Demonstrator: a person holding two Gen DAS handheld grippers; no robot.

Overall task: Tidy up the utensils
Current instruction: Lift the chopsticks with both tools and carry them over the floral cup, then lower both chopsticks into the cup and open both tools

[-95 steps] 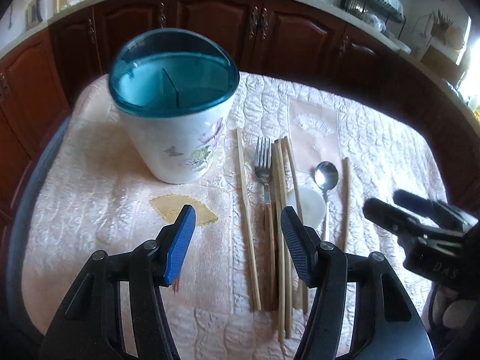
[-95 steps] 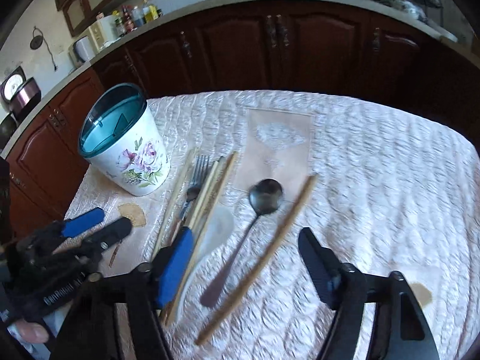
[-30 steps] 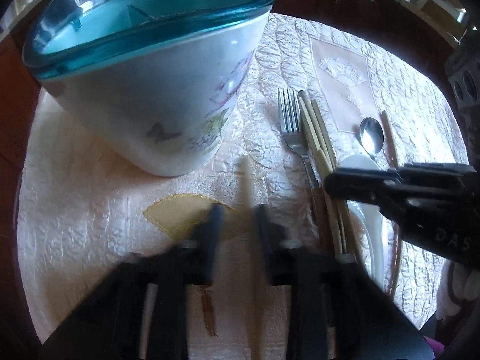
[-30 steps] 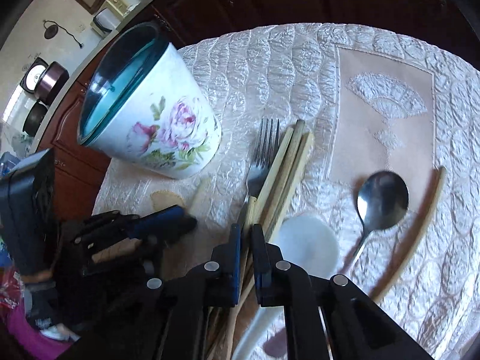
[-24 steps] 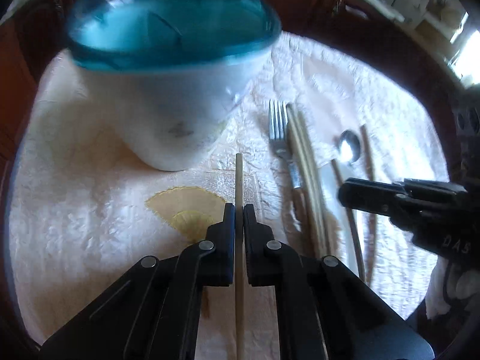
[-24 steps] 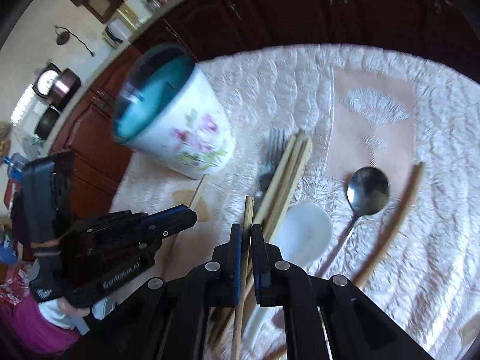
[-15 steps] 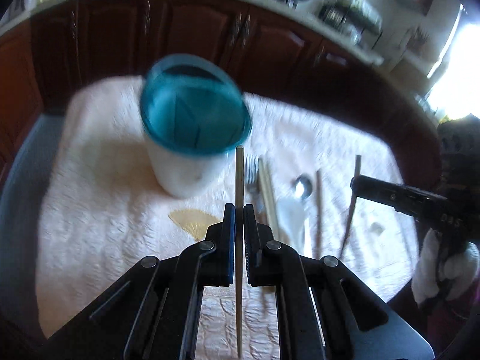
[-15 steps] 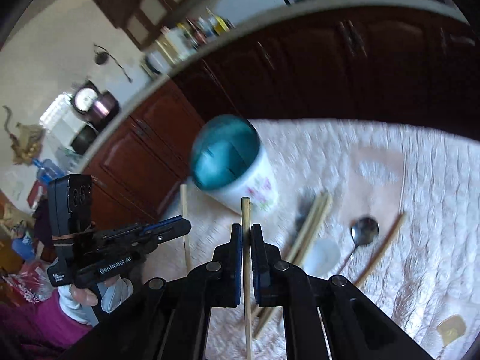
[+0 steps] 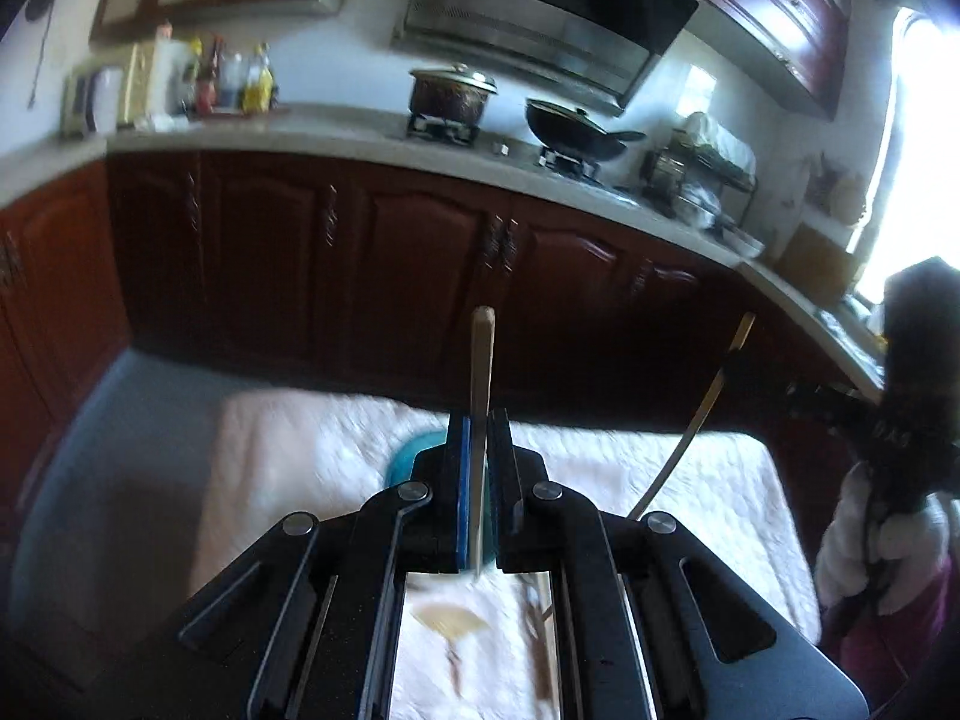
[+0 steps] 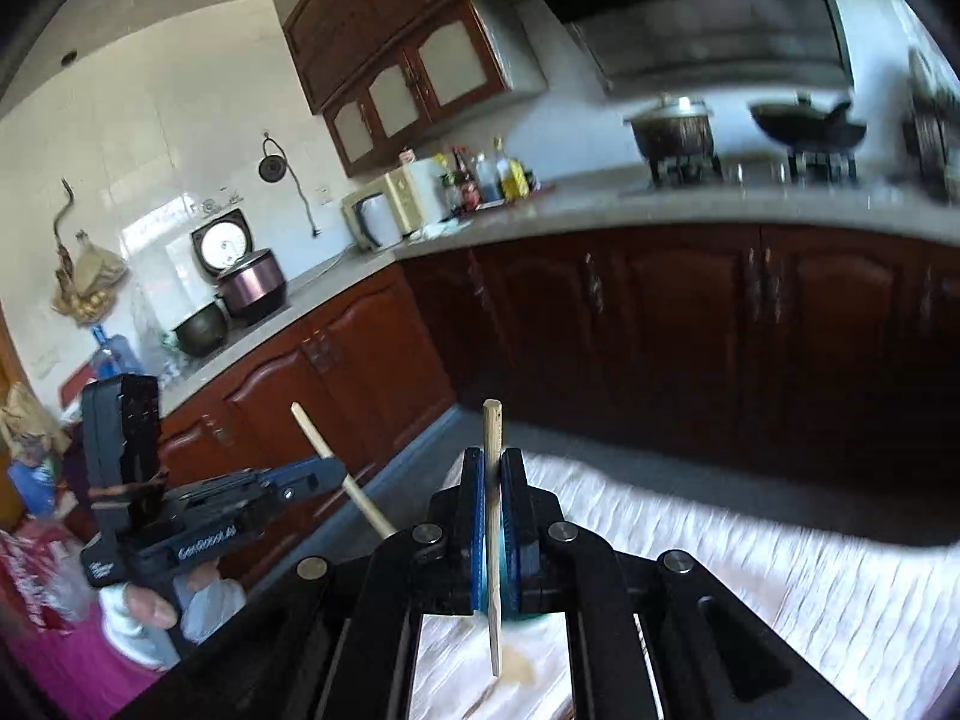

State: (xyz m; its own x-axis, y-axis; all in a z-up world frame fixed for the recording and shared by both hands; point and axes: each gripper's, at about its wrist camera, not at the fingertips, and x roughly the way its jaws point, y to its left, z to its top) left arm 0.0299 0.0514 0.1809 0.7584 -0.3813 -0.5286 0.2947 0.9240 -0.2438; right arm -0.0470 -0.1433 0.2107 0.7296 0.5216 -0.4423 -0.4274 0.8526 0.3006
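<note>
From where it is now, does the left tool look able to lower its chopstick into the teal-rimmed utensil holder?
Probably yes. The left tool is shut on a chopstick held upright above the table, and the utensil holder's teal rim peeks out just below its fingers. Nothing shows between them, though the holder's opening is mostly hidden and blurred.

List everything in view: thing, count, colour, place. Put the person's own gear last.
Chopstick in left tongs: one, pale wood, upright between closed jaws.
Chopstick in right tongs: one, pale wood, upright between closed jaws.
Utensil holder: one, teal rim only, mostly hidden behind left tongs.
Tablecloth: one, cream quilted, on the table.
Pot: one, dark, lidded, on stove.
Wok: one, black, on stove.
Cabinets: dark red-brown, under counter.
Left tongs: black, blue pads.
Right tongs: black, blue pads.
</note>
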